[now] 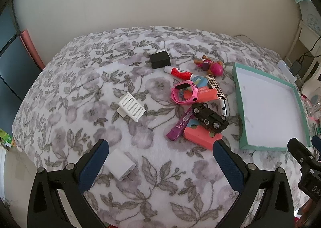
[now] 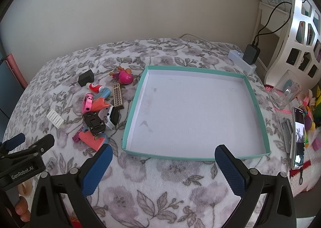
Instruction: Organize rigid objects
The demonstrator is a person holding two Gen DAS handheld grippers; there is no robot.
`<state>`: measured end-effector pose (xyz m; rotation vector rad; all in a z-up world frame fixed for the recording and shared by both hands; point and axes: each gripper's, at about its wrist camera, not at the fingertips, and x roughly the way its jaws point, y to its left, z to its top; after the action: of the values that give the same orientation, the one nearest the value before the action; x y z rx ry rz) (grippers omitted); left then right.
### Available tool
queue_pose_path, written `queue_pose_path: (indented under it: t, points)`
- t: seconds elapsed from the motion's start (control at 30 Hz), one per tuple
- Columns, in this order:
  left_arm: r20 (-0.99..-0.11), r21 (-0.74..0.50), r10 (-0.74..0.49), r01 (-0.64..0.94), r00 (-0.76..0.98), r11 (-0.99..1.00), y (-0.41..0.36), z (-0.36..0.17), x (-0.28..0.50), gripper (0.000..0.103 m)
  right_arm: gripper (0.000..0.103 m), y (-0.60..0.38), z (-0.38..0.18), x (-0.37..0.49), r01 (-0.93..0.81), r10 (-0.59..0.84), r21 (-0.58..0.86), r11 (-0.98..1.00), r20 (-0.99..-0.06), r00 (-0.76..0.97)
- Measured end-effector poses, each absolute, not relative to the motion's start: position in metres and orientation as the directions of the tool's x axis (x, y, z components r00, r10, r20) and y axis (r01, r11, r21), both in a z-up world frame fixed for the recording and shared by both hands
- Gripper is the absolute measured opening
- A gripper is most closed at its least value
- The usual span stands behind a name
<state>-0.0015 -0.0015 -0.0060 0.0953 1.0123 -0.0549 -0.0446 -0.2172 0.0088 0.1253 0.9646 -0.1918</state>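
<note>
A pile of small objects lies on the floral blanket: a black toy car [image 1: 209, 115] [image 2: 94, 123], a pink watch [image 1: 184, 92], a coral block [image 1: 202, 132] [image 2: 91, 139], a purple comb [image 1: 180, 124], a red-white tube [image 1: 177, 71], a pink doll [image 1: 210, 65] [image 2: 122, 74], a black cube [image 1: 159, 59] [image 2: 86, 77]. A white ribbed holder [image 1: 131, 106] [image 2: 55, 118] lies apart. A white charger plug [image 1: 122, 164] lies just inside the left finger of my open left gripper [image 1: 160, 161]. A teal-rimmed tray [image 2: 134, 95] [image 1: 240, 105] is empty. My right gripper [image 2: 161, 167] is open at its near edge.
A white power strip [image 2: 241, 60] with a black adapter [image 2: 250, 54] sits at the bed's far right. A phone [image 2: 299, 137], a clear cup [image 2: 284, 93] and toys lie on the right side. A wall rises behind the bed.
</note>
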Motion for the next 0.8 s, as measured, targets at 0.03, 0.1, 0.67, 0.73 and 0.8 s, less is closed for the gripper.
queue_pose_path:
  t: [0.03, 0.1, 0.67, 0.73, 0.8]
  points:
    - [-0.849, 0.051, -0.007, 0.096, 0.528, 0.994, -0.0020, -0.0062, -0.0014, 0.103, 0.103, -0.2172, 0.0088, -0.0446, 0.217, -0.106, 0.020, 0.976, -0.825, 0.555]
    - [-0.849, 0.056, -0.005, 0.100, 0.529, 0.993, -0.0034, -0.0063, -0.0015, 0.103, 0.103, -0.2171, 0.0087, -0.0445, 0.217, -0.107, 0.020, 0.976, -0.825, 0.555]
    - [-0.849, 0.058, -0.002, 0.097, 0.528, 0.994, -0.0040, -0.0064, -0.0016, 0.103, 0.103, -0.2166, 0.0088, -0.0443, 0.217, -0.108, 0.018, 0.976, -0.826, 0.553]
    - [-0.850, 0.056, -0.003, 0.097, 0.527, 0.994, -0.0032, -0.0070, -0.0017, 0.103, 0.103, -0.2166, 0.0087, -0.0443, 0.217, -0.108, 0.018, 0.976, -0.826, 0.553]
    - [-0.850, 0.054, -0.006, 0.099, 0.526, 0.994, -0.0029, -0.0072, -0.0016, 0.103, 0.103, -0.2167, 0.0090, -0.0440, 0.217, -0.108, 0.018, 0.976, -0.827, 0.552]
